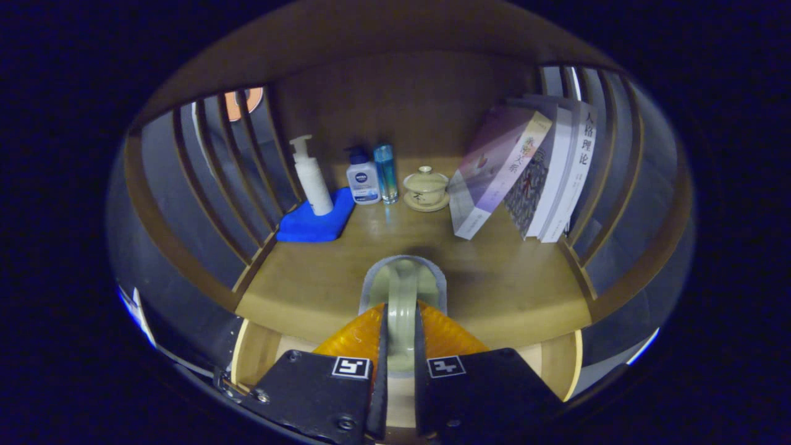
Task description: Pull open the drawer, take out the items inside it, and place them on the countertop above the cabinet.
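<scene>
A wooden countertop (494, 290) fills a nook with slatted rails on both sides and a solid back panel. Nearest, the gripper (400, 321) has its two fingers pressed close on a pale green cup (403, 290), held on edge so that its rim rises just ahead of the fingertips, over the countertop's front edge. Below the fingers lies the open drawer (253, 352); its inside is mostly hidden, so what it holds cannot be told. The middle of the countertop beyond the cup is bare wood. Farther back, a blue cloth (312, 225) lies by the left rail with a white pump bottle (311, 176) on it; beside these stand a lotion bottle (363, 178), a slim blue bottle (386, 173) and a lidded teacup (426, 188). Leaning books (525, 173) fill the right rear corner.
</scene>
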The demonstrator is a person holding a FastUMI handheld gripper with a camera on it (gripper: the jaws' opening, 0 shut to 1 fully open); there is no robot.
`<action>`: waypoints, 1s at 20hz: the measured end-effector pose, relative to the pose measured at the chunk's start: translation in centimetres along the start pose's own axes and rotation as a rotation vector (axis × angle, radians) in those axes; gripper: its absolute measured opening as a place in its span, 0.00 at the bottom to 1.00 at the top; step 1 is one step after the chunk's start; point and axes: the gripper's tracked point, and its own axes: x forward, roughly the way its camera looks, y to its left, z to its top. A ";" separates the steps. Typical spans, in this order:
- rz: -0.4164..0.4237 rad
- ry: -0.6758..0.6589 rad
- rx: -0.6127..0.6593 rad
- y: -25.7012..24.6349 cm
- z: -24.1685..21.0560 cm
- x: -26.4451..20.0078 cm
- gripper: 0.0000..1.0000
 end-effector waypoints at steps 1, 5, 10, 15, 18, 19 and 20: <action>-0.008 0.001 0.000 -0.1 0.5 0.7 0.21; -0.048 0.030 -0.018 -0.2 1.4 3.7 0.21; -0.100 0.043 -0.031 -0.6 2.3 6.7 0.21; -0.096 -0.018 -0.031 -0.3 3.9 8.5 0.22; -0.086 -0.028 -0.031 -0.1 3.9 8.2 0.32; -0.087 -0.043 -0.024 0.1 4.0 8.0 0.35; -0.093 -0.053 -0.019 -0.1 4.2 7.5 0.39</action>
